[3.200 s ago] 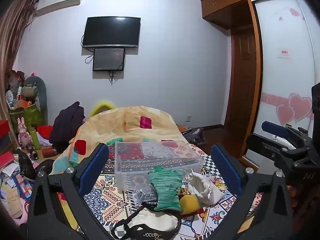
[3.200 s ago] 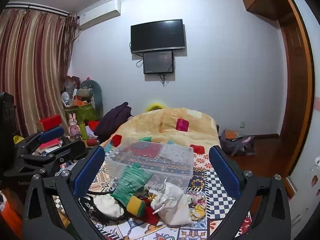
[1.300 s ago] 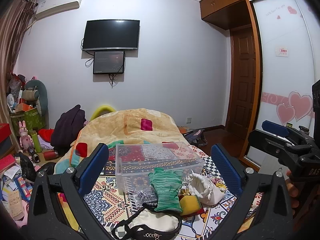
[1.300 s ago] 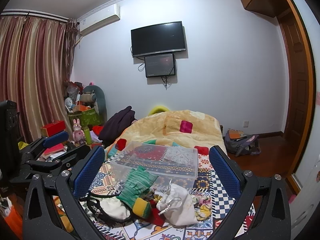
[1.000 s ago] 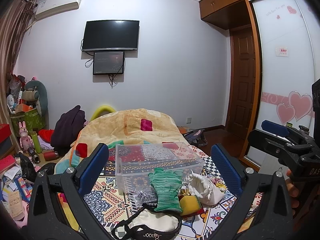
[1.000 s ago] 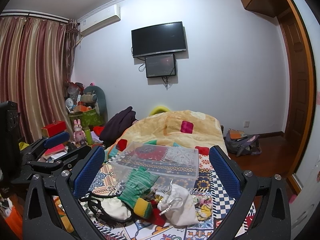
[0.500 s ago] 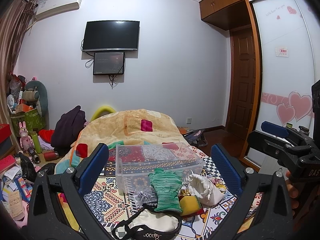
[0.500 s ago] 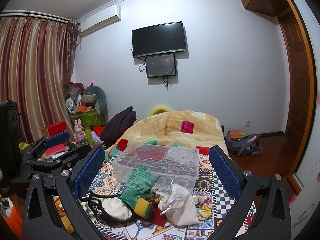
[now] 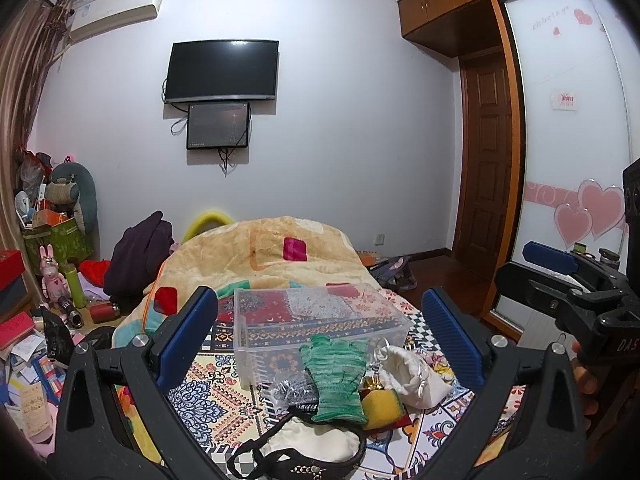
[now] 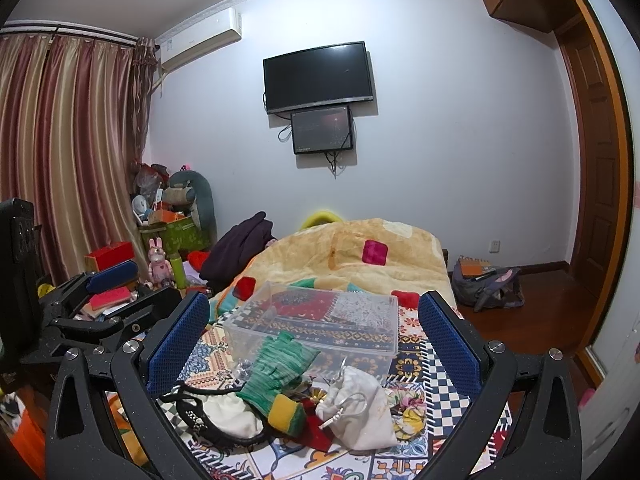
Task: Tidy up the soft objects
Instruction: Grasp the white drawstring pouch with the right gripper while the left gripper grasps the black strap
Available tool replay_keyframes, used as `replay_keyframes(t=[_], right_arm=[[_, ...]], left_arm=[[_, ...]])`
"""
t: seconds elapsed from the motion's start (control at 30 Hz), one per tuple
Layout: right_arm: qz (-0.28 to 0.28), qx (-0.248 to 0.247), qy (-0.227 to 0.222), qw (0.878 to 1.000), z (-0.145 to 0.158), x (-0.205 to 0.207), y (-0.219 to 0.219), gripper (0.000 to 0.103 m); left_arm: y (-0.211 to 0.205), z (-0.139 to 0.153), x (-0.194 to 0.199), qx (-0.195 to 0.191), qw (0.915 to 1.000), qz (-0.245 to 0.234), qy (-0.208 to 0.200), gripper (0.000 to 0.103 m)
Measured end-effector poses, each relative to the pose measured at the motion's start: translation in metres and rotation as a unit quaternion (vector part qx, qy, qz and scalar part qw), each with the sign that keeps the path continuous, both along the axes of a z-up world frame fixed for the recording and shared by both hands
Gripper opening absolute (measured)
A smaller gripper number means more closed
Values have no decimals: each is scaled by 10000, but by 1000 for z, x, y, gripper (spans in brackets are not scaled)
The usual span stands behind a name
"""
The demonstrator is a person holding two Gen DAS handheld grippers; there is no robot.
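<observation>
A pile of soft things lies on the patterned bedspread (image 9: 216, 396): a green knit glove (image 9: 335, 372) with a yellow cuff (image 10: 284, 411), a white drawstring pouch (image 9: 412, 374) (image 10: 360, 410), a cream bag with a black strap (image 9: 312, 446) (image 10: 224, 412). Behind them stands a clear plastic box (image 9: 320, 324) (image 10: 320, 320), empty. My left gripper (image 9: 320, 320) is open, held above the pile. My right gripper (image 10: 314, 328) is open, also above it. Each gripper shows in the other's view, the right (image 9: 560, 280), the left (image 10: 100, 292).
A yellow-orange quilt (image 9: 280, 252) is heaped at the far end of the bed. Clutter, boxes and toys (image 9: 52, 264) fill the floor to the left. A backpack (image 10: 488, 284) lies on the wooden floor at right. A TV (image 9: 222, 70) hangs on the far wall.
Both grippers have risen and tilted slightly since the oldest frames; in the last second they are almost still. Nothing on the bed has moved.
</observation>
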State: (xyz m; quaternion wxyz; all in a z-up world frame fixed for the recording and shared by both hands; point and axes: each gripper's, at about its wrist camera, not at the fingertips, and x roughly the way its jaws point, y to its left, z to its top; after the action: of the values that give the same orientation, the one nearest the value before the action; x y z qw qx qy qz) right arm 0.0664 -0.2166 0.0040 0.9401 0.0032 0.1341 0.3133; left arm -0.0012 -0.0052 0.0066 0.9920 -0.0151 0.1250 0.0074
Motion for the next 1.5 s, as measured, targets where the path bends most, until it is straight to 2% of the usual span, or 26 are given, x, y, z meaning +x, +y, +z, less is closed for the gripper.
replay_keyframes(t=[0.13, 0.3, 0.57, 0.67, 0.73, 0.9, 1.07, 1.13, 1.2, 1.3, 1.37, 1.43, 1.5], right_arm=[[76, -142, 233, 9996, -7, 9, 0, 103], [126, -335, 862, 9956, -32, 27, -3, 103], [-53, -885, 1665, 9821, -81, 50, -2, 103], [-63, -985, 1905, 9767, -96, 60, 0, 96], [-29, -1036, 2056, 9731, -103, 66, 1, 91], [27, -1128, 2297, 9667, -120, 78, 9, 79], [92, -1196, 2517, 9603, -130, 88, 18, 62], [165, -1177, 2618, 9578, -134, 91, 20, 56], [242, -1182, 2676, 9559, -136, 93, 23, 42], [371, -1228, 2736, 9533, -139, 92, 28, 22], [402, -1249, 2733, 9529, -140, 90, 29, 12], [408, -1201, 2693, 9547, -137, 87, 27, 11], [401, -1088, 2636, 9576, -132, 84, 23, 10]], left_arm=[[8, -8, 7, 12, 9994, -22, 355, 103], [21, -37, 17, 43, 9952, 18, 975, 103], [35, -98, 31, -119, 9818, 38, 1894, 103], [37, -116, 33, -107, 9774, 39, 2111, 100], [40, -127, 37, -106, 9741, 46, 2260, 92], [54, -149, 48, -384, 9638, 90, 2636, 83], [56, -163, 50, -518, 9572, -47, 2845, 65], [54, -163, 51, -474, 9582, -72, 2822, 59], [51, -163, 50, -470, 9581, -170, 2822, 49], [48, -163, 49, -476, 9574, -303, 2832, 28], [47, -162, 48, -449, 9577, -303, 2825, 22], [46, -159, 45, -428, 9588, -315, 2791, 13], [46, -153, 39, -455, 9605, -337, 2725, 11]])
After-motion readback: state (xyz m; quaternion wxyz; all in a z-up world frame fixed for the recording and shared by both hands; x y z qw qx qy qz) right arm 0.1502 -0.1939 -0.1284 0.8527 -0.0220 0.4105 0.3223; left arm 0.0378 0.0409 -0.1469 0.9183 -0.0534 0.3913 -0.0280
